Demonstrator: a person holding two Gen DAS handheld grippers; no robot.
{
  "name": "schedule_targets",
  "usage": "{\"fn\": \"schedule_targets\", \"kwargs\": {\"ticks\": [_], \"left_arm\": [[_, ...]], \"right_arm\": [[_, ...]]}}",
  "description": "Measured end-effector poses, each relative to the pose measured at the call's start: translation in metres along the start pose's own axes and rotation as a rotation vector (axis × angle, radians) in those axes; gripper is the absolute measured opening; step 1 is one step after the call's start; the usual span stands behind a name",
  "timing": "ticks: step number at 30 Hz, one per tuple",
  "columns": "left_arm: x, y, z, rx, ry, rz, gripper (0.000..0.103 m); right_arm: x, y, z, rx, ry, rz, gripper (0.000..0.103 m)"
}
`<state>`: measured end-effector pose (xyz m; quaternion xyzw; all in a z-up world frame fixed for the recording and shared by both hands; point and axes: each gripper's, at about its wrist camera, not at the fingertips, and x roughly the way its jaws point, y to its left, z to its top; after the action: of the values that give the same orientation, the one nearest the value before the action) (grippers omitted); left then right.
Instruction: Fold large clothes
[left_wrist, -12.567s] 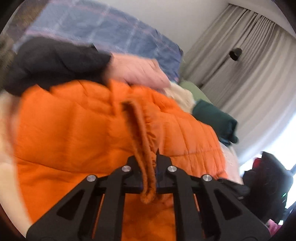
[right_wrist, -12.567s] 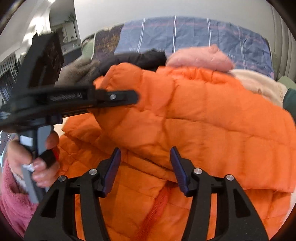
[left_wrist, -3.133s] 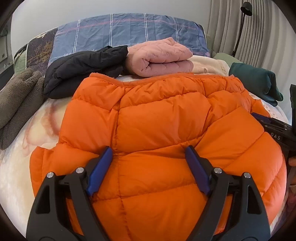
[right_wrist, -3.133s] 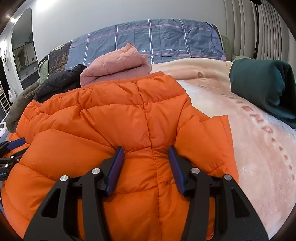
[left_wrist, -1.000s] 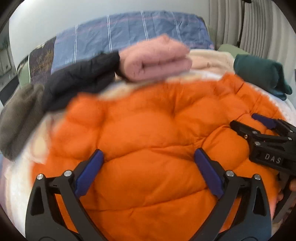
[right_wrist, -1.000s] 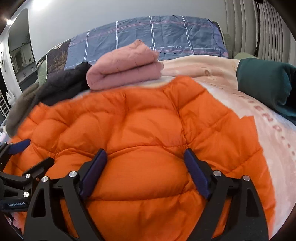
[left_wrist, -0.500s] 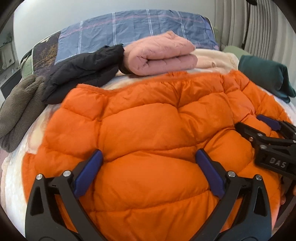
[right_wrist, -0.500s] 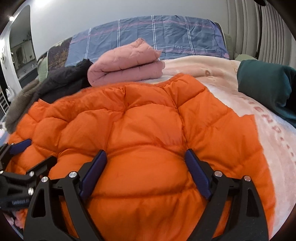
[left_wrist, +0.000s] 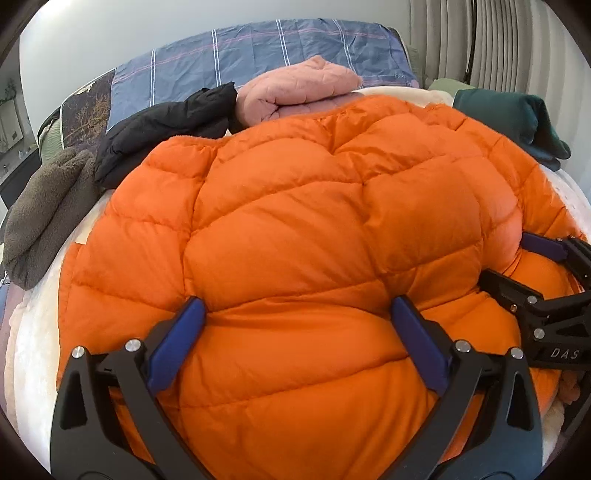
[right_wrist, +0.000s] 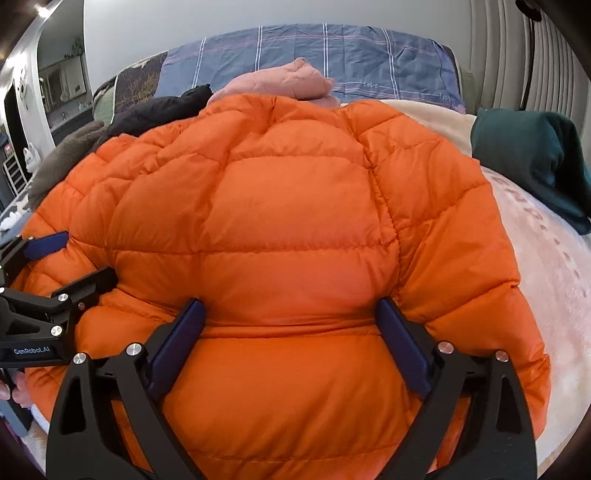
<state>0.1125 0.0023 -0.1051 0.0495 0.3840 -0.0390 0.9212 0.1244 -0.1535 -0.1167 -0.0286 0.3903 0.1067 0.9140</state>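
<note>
While two hand-held grippers bear down side by side on its near edge, an orange down jacket lies folded into a thick bundle on a cream blanket spread over a bed, the step in hand apparently being to flatten the bundle so the fold holds.

At far left, a grey fleece garment and a black jacket sit beside the bundle, apart from the work. The left gripper has its jaws spread wide, blue pads pushed into the puffed quilting on either side of a bulging panel, pinching nothing. To its right, the right gripper is spread just as wide and pressed into the neighbouring stretch of the same edge, also gripping nothing. Beyond the bundle rest a folded pink jacket and, at far right, a dark green garment.

Done well, this step likely calls for slow, even pressure from both tools together, since trapped air will make the filling spring back and slippery shell fabric can slide off itself. Pushing down and slightly forward should squeeze air toward the far side. Uneven force from one tool risks skewing the layers or letting a tucked sleeve creep out at the right edge.
</note>
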Motion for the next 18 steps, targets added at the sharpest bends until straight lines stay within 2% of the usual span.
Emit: {"fn": "schedule_targets", "kwargs": {"ticks": [6,9,12,15,17,18], "left_arm": [[-0.003,-0.001,-0.003,-0.007,-0.010,0.006,0.101],[-0.017,0.004,-0.004,-0.044,-0.019,0.007,0.101],[-0.048,0.008,-0.014,-0.058,-0.046,-0.040,0.101],[-0.053,0.004,-0.028,-0.011,-0.027,-0.040,0.101],[-0.044,0.004,-0.037,0.004,-0.031,-0.034,0.101],[-0.042,0.003,-0.039,0.001,-0.032,-0.027,0.101]], "right_arm": [[-0.005,-0.001,-0.003,-0.002,-0.019,0.001,0.094],[-0.029,-0.005,-0.009,0.036,-0.028,-0.002,0.094],[-0.061,-0.011,-0.023,0.084,-0.046,0.057,0.094],[-0.054,-0.019,-0.039,0.067,-0.005,0.023,0.094],[-0.047,-0.016,-0.047,0.041,-0.019,0.020,0.094],[-0.048,-0.009,-0.049,0.020,-0.037,-0.010,0.094]]}}
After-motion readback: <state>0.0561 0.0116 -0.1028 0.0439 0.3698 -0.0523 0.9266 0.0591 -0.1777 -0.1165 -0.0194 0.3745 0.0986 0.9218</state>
